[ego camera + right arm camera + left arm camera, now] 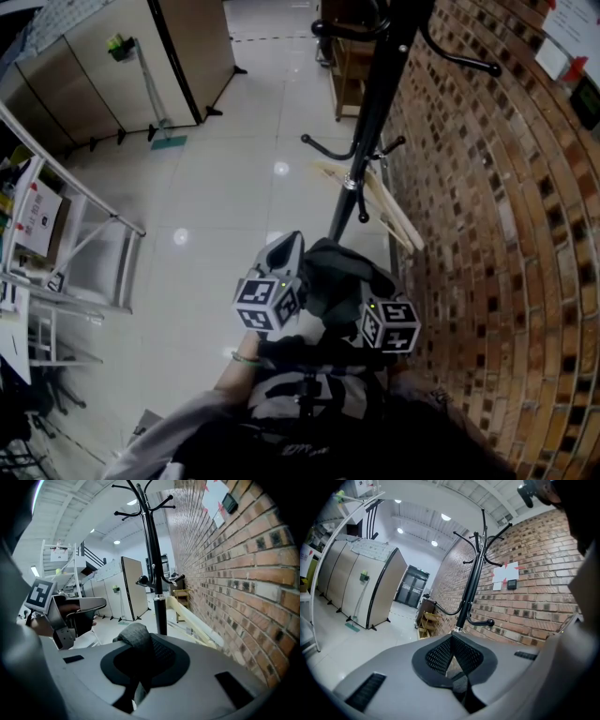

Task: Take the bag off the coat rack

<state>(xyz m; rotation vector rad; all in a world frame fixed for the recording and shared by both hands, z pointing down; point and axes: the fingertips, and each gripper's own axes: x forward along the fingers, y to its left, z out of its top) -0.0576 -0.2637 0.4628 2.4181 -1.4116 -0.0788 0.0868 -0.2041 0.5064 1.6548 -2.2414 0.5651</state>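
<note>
Right gripper [140, 645]: its fingers [165, 654] are clamped on a grey fabric strap [136, 637], which loops up out of the grip.

Left gripper [451, 640]: the fingers [437, 656] meet at their tips, with a narrow gap showing lower down. Nothing is between them.

Bag [339, 277]: dark grey, and in the head view it sits low in front of the person, between the two grippers and touching both. It hangs on no hook that can be seen.

Coat rack [377, 112]: a black pole with curved hooks, standing upright on the pale tiled floor [234, 187] just beside the brick wall [497, 234]. The lower end of the pole passes out of sight behind the bag. The hooks visible in all three views are bare.
</note>
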